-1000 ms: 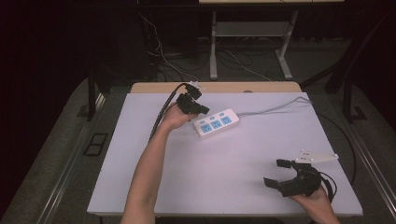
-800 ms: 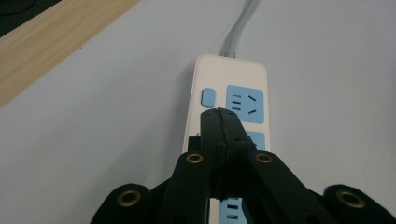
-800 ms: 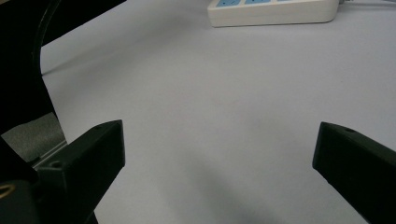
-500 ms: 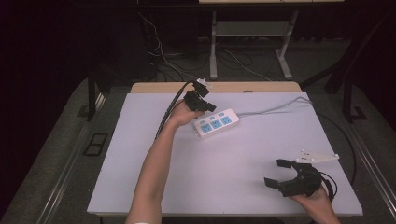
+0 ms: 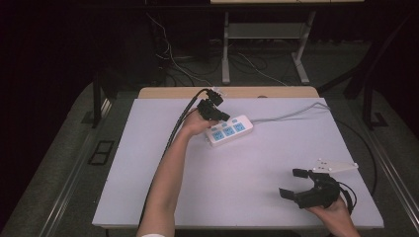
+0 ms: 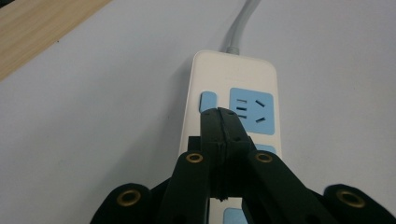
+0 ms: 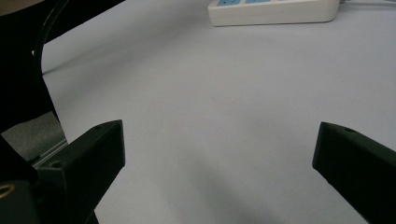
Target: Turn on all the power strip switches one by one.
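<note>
A white power strip (image 5: 228, 131) with blue sockets lies near the back middle of the table, its grey cord (image 5: 291, 115) running off to the back right. My left gripper (image 5: 223, 116) hovers over the strip's back-left end, jaws pressed together with nothing between them. In the left gripper view the tips (image 6: 223, 115) sit just over the strip (image 6: 233, 74), close to a small blue button (image 6: 208, 101) beside a blue socket (image 6: 251, 110). My right gripper (image 5: 292, 183) rests at the front right of the table, open and empty, and the strip (image 7: 275, 13) lies far ahead in the right gripper view.
The table (image 5: 148, 163) is covered in white with a wooden strip (image 5: 163, 92) along its back edge. A black cable (image 5: 180, 121) trails from the left gripper toward the front. Dark floor, loose wires and a metal stand (image 5: 264, 34) lie beyond the table.
My left gripper has moved a little to the right and forward, from the strip's back-left corner onto its end. The right gripper has stayed put.
</note>
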`<state>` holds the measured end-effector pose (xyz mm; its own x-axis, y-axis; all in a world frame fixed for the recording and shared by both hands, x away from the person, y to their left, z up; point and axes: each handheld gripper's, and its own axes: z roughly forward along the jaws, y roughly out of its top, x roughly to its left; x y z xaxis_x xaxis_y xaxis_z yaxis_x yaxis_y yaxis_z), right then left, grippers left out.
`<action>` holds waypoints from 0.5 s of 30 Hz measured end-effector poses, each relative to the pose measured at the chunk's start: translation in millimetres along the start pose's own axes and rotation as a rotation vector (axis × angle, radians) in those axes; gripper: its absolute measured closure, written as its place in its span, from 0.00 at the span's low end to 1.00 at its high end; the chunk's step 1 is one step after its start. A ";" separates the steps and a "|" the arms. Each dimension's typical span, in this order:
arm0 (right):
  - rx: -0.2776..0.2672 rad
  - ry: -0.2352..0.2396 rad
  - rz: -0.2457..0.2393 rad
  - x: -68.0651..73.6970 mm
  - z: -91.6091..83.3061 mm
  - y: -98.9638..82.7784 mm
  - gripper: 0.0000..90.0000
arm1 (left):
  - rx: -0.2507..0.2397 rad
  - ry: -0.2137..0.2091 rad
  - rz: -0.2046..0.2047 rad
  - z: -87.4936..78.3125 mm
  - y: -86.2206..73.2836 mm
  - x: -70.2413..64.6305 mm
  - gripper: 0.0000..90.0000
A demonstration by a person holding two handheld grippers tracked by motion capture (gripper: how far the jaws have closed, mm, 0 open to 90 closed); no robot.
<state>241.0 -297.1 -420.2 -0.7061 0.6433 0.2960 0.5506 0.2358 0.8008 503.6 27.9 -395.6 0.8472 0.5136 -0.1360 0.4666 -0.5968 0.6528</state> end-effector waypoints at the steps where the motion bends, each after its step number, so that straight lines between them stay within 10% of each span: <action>1: 0.002 0.000 0.000 -0.1 0.1 0.0 0.02 | 0.003 0.001 -0.003 0.6 -0.7 0.7 0.99; 15: 0.004 0.000 -0.001 -0.4 0.5 0.1 0.02 | 0.045 0.019 0.001 10.1 -3.5 0.3 0.99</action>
<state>241.5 -297.0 -420.5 -0.7067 0.6431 0.2949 0.5512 0.2393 0.7993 504.8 23.9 -405.5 0.8431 0.5241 -0.1205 0.4767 -0.6247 0.6184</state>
